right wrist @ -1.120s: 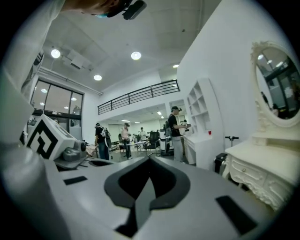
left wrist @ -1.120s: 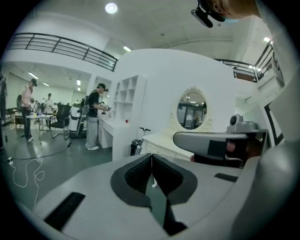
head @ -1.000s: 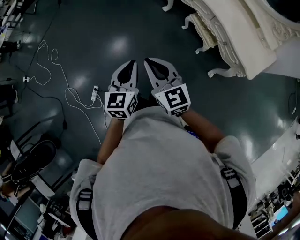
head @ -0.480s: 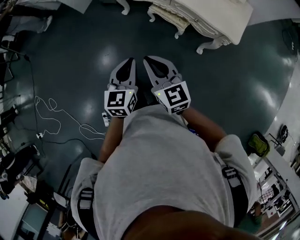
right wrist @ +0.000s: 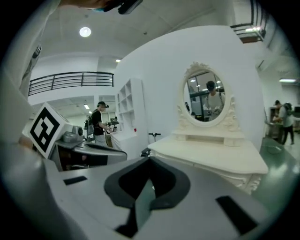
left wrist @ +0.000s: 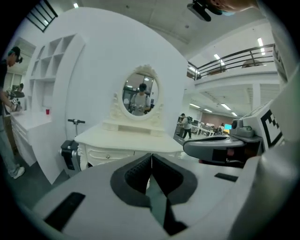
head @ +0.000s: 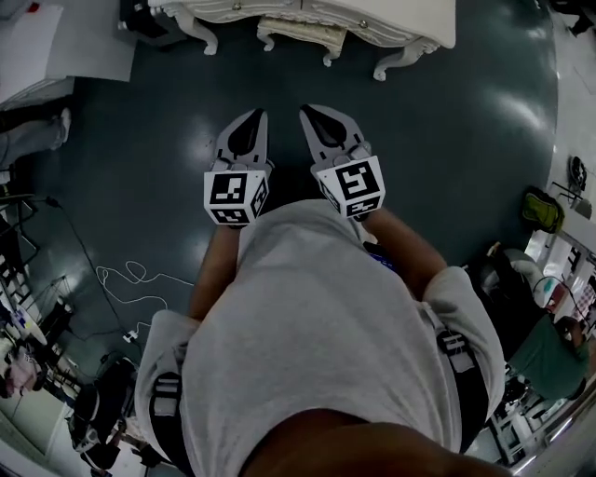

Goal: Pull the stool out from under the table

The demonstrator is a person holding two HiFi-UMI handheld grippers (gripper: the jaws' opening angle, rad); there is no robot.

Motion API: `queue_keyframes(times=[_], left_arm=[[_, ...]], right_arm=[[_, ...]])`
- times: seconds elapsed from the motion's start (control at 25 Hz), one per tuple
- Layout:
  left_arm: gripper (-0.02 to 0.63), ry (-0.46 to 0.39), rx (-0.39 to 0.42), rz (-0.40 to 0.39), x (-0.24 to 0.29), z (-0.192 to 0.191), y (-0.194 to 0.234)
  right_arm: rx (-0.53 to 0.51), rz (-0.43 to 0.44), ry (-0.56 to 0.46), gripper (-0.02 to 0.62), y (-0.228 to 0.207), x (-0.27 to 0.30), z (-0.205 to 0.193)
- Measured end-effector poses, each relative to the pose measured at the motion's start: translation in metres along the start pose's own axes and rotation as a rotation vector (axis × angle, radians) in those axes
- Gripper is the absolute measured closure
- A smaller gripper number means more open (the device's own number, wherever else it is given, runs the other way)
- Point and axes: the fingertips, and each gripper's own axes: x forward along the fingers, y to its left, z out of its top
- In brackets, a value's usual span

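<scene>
Swung round from one o'clock, the cream carved dressing table (head: 410, 19) now sits at twelve o'clock, with the cream cushioned stool (head: 296, 30) tucked between its legs, well apart from both tools. Left gripper (head: 258, 116) and right gripper (head: 308, 113) are each pinched closed on nothing. That stool looks rigid and fairly heavy, likely to scrape, so I'd take its near seat rail or a curved leg, not the soft cushion.

left gripper (head: 244, 133): jaws resting together, gripping nothing, pointing forward and slightly down | right gripper (head: 326, 130): jaws resting together, gripping nothing, sitting just beside the left, roughly parallel
</scene>
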Motion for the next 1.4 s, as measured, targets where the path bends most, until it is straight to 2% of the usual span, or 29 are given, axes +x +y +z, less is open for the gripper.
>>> queue_keyframes(times=[0.16,0.28,0.44,0.56,0.68,0.8,0.92,1.0,1.12,1.24,1.4], left_arm=[[0.598,0.027,0.025,-0.105,0.008,0.0,0.023],[0.598,0.057,0.052,-0.168,0.022,-0.005,0.029],[0.598,0.08,0.067,-0.23,0.05,-0.01,0.022],[0.598,0.117,0.093,-0.257,0.086,-0.022,0.022],[0.598,0.142,0.097,-0.228,0.135,-0.032,0.036],[0.598,0.142,0.049,-0.173,0.17,-0.037,0.05],[0.598,0.16,0.051,-0.181,0.206,-0.048,0.065],[0.598,0.192,0.057,-0.188,0.23,-0.07,0.081],[0.598,0.25,0.009,-0.125,0.271,-0.121,0.111],[0.598,0.229,-0.014,-0.081,0.315,-0.148,0.134],[0.598,0.18,-0.001,-0.087,0.348,-0.165,0.148]], right_arm=[[0.023,-0.109,0.03,0.581,-0.003,0.011,-0.004],[0.035,-0.159,0.043,0.581,-0.007,0.011,-0.007],[0.05,-0.191,0.075,0.581,-0.022,0.012,-0.022],[0.088,-0.18,0.11,0.581,-0.046,0.031,-0.047],[0.12,-0.165,0.099,0.581,-0.075,0.064,-0.063],[0.132,-0.143,0.081,0.581,-0.1,0.097,-0.072],[0.164,-0.153,0.088,0.581,-0.131,0.138,-0.088],[0.158,-0.148,0.119,0.581,-0.144,0.167,-0.113],[0.142,-0.2,0.195,0.581,-0.174,0.205,-0.174],[0.163,-0.228,0.199,0.581,-0.196,0.235,-0.209],[0.145,-0.18,0.17,0.581,-0.197,0.264,-0.215]])
